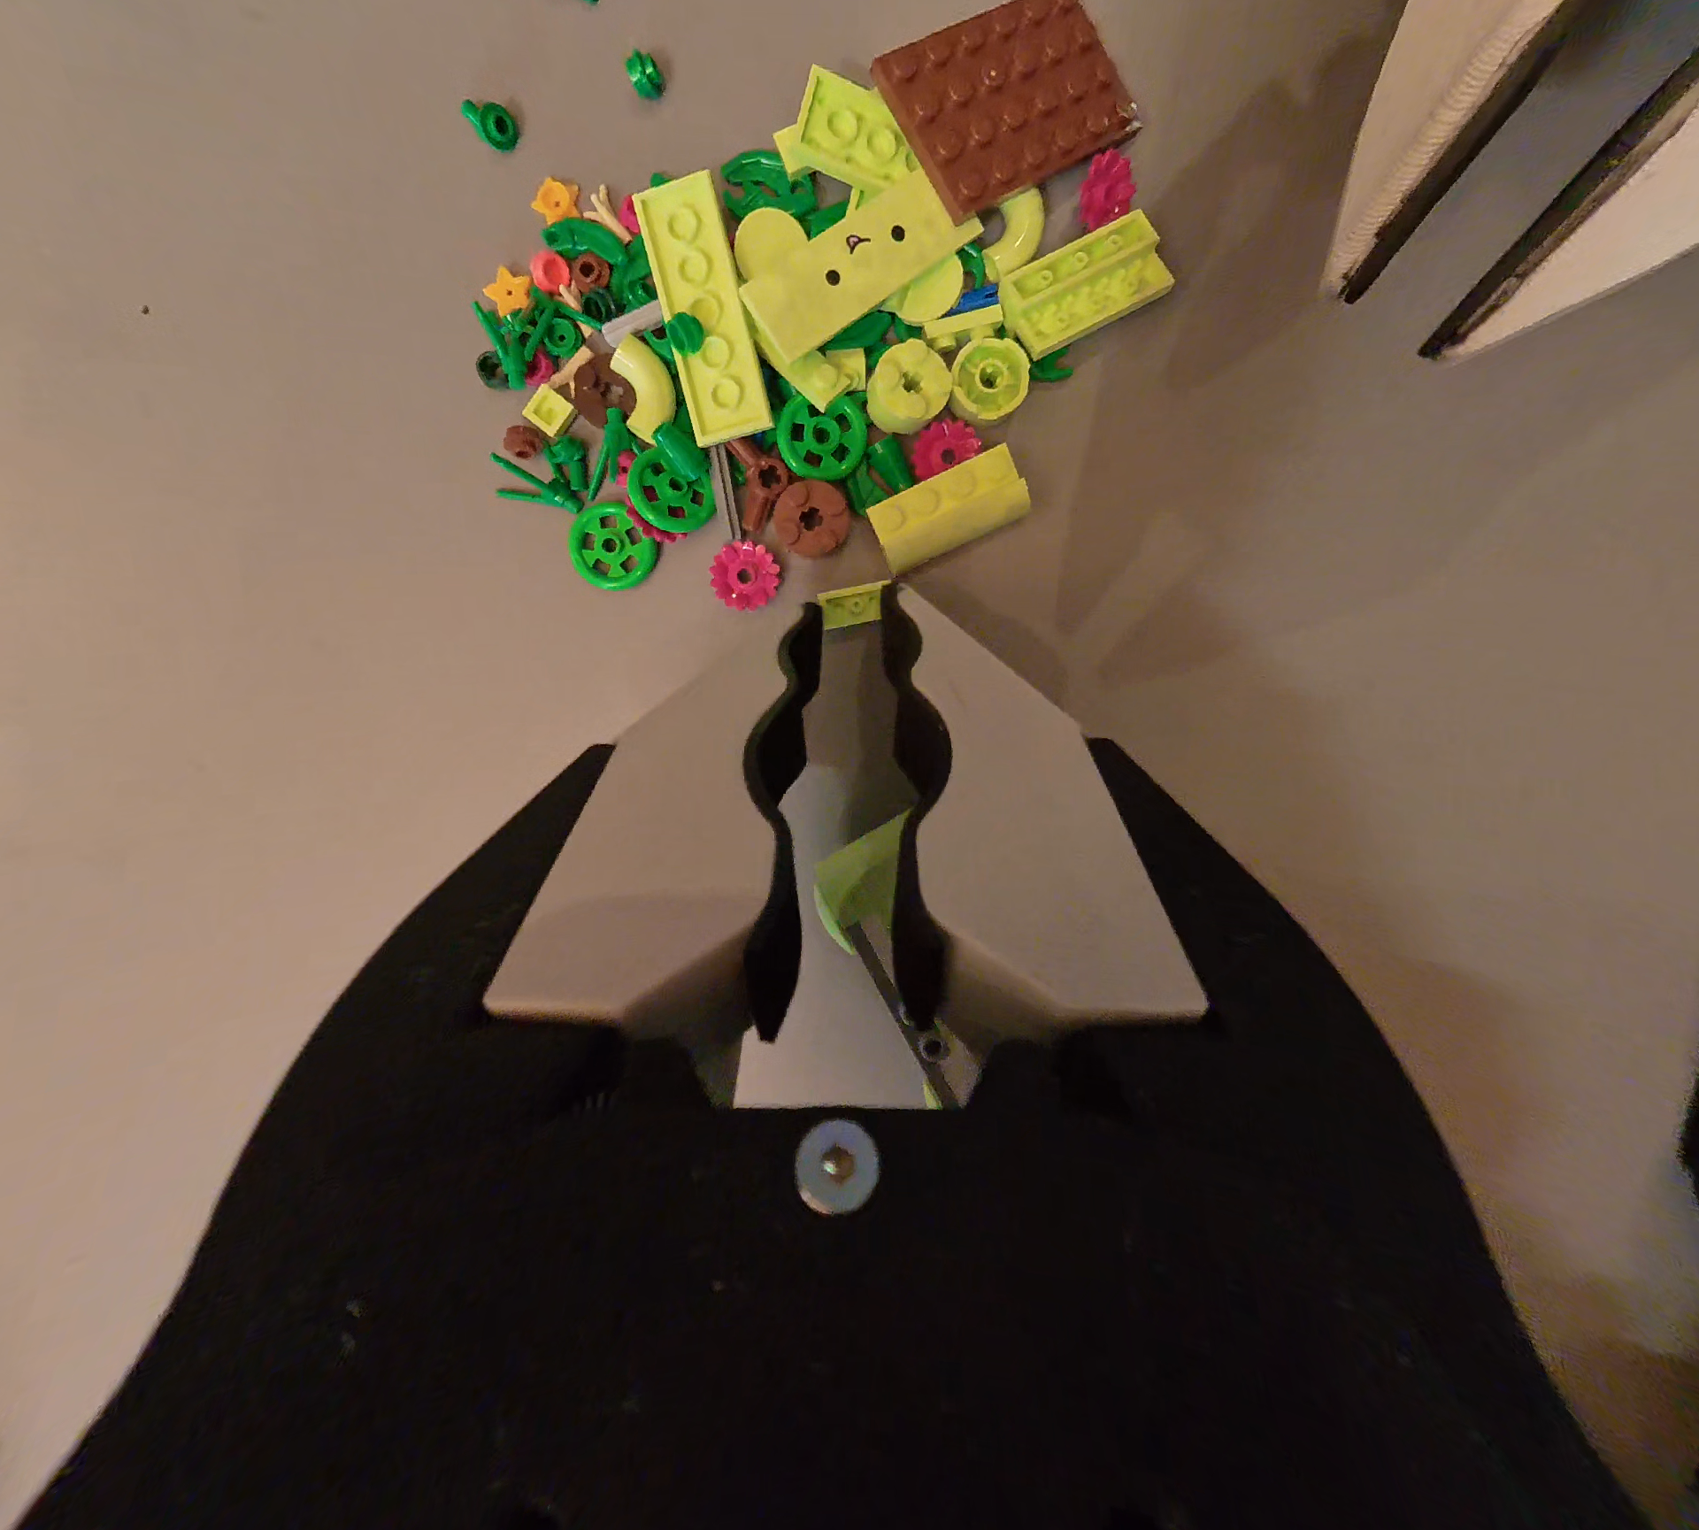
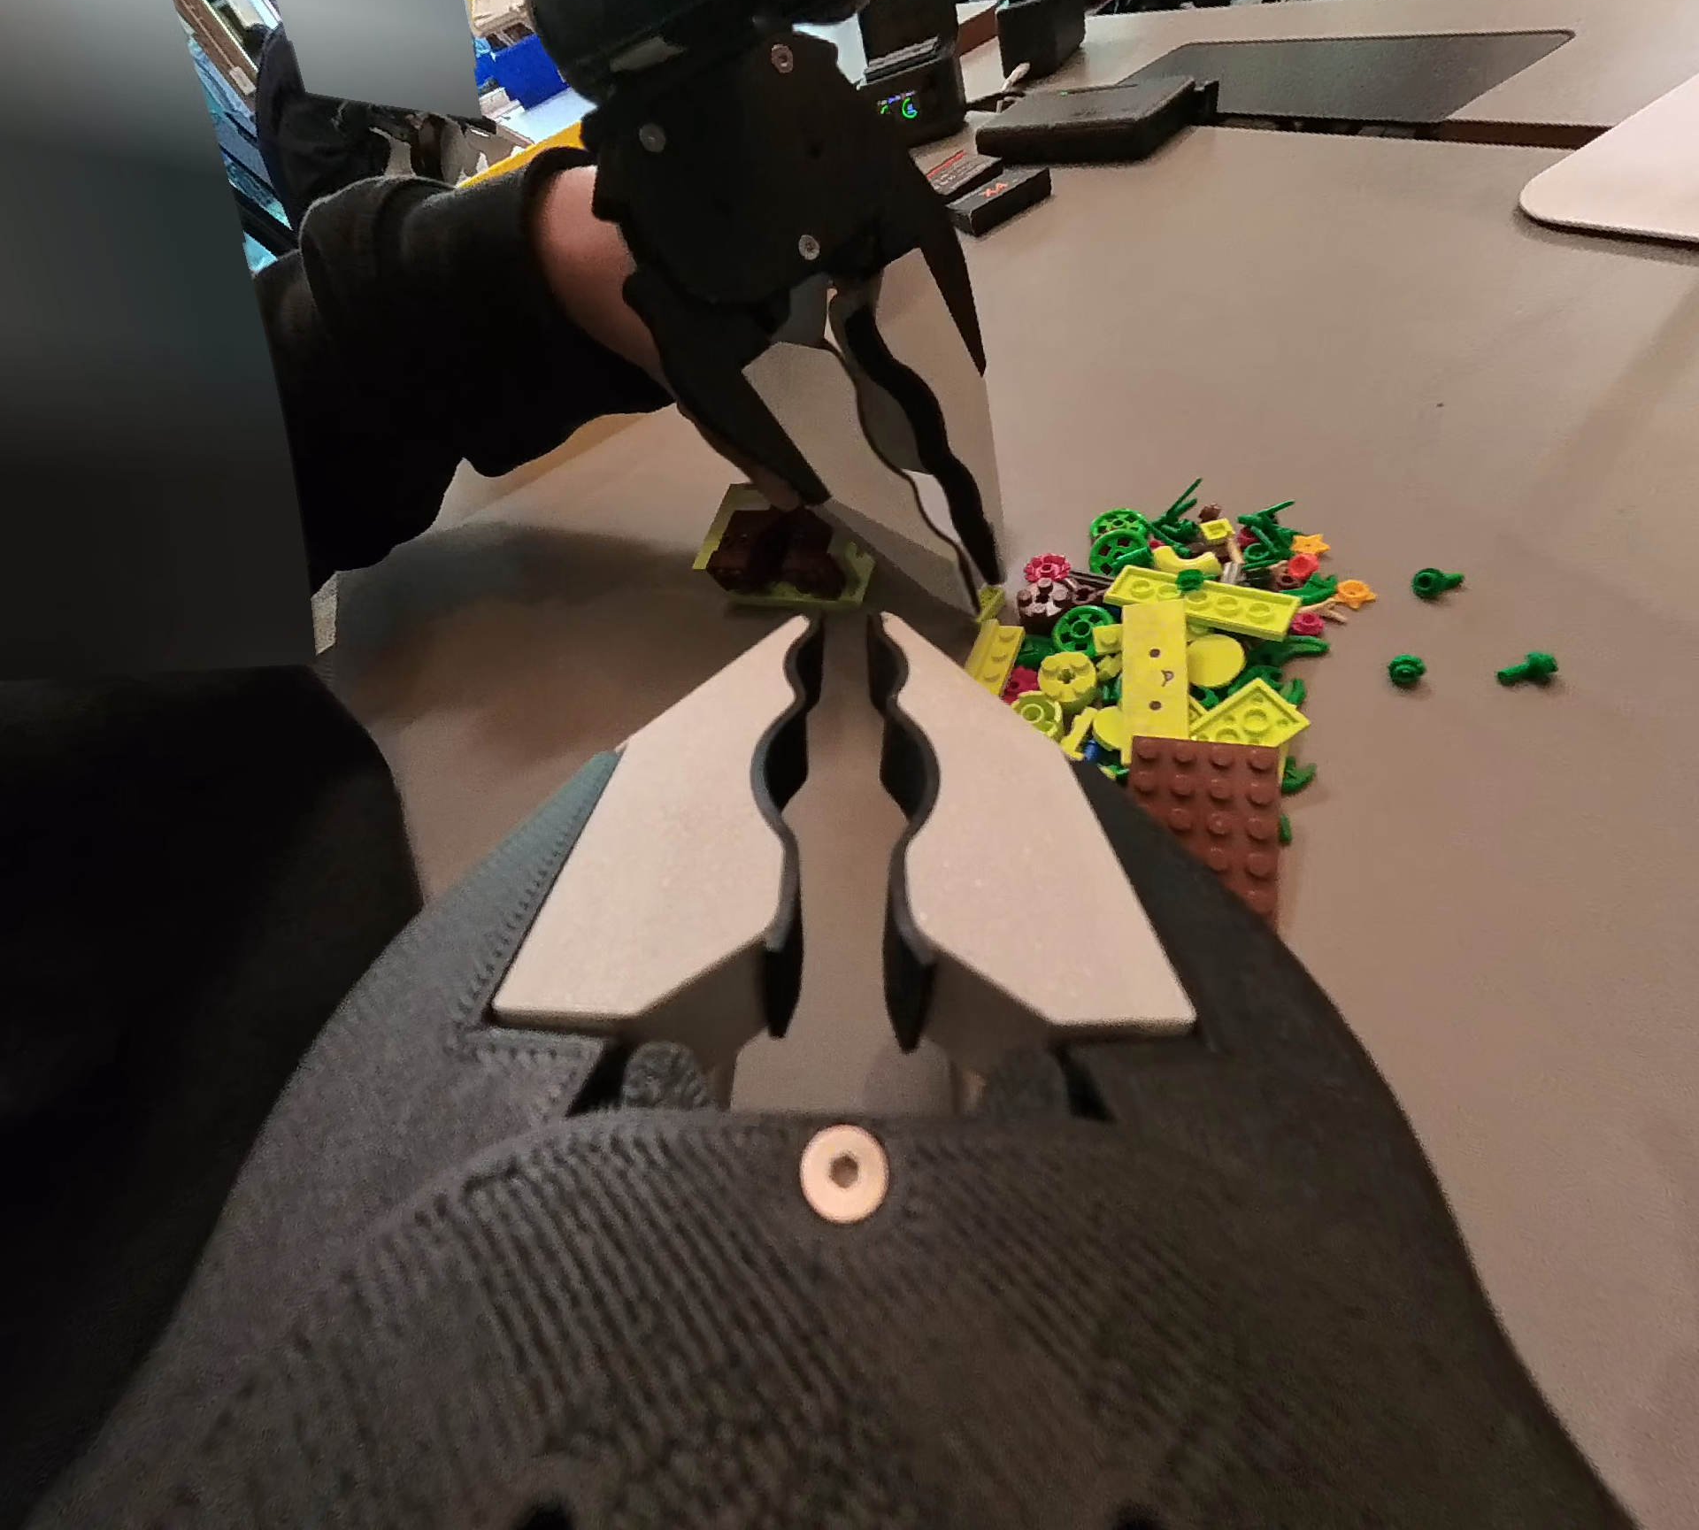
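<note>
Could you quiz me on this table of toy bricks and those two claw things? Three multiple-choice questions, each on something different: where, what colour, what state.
1. Where does the big studded plate lie?
A. at the edge of the brick pile
B. between a claw's fingers
C. alone, far from the pile

2. What colour is that plate?
A. blue
B. brown
C. white

3. What is the left claw doing?
A. gaping wide with nothing in it
B. pinching a small lime brick at its tips
C. gripping a pink flower

Answers:
1. A, it overlaps lime pieces at the pile's rim.
2. B, it is brown in both views.
3. B, the lime piece sits between the closed fingertips, seen also in the right wrist view; the right claw holds nothing.
</note>
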`<state>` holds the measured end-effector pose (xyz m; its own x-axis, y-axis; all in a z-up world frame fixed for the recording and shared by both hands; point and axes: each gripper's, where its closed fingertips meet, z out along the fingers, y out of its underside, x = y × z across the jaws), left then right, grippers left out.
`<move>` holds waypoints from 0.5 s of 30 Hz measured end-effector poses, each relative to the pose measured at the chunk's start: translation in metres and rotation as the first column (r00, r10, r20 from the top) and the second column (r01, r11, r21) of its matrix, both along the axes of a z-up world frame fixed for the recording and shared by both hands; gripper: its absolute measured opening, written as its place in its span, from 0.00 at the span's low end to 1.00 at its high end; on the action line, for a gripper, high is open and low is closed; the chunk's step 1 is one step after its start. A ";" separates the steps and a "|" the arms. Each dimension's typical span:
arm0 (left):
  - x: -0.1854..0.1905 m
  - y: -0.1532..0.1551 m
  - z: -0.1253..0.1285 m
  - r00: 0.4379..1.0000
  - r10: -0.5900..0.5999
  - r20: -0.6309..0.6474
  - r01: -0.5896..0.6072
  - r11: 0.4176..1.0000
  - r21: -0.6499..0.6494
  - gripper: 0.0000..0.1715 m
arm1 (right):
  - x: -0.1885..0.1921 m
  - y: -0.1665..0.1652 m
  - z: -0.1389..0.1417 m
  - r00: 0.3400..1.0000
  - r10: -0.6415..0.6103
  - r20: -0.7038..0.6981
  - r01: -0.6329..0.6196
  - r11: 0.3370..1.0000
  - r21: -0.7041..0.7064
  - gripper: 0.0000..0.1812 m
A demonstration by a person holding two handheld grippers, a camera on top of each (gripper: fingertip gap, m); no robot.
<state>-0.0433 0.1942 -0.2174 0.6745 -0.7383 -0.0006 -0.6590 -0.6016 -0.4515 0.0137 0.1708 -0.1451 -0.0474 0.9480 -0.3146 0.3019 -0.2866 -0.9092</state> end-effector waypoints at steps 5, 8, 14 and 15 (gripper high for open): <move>-0.001 0.001 0.002 1.000 0.020 0.010 -0.020 0.999 0.026 0.09 | 0.000 0.000 0.000 1.000 -0.004 -0.001 0.004 1.000 0.010 0.04; 0.000 -0.002 0.000 1.000 0.018 0.024 -0.018 1.000 0.012 0.12 | 0.000 0.001 -0.001 1.000 -0.008 0.005 0.008 1.000 0.013 0.05; 0.005 -0.005 0.001 0.999 0.019 0.042 -0.020 1.000 0.009 0.12 | -0.001 0.003 -0.004 1.000 -0.012 0.015 0.012 1.000 0.015 0.05; 0.005 -0.005 0.001 0.999 0.021 0.040 -0.021 1.000 0.011 0.11 | -0.001 0.003 -0.005 1.000 -0.012 0.017 0.011 1.000 0.016 0.05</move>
<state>-0.0383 0.1893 -0.2164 0.6894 -0.7241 0.0185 -0.6277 -0.6100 -0.4837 0.0123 0.1733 -0.1497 -0.0311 0.9533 -0.3004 0.3141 -0.2759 -0.9084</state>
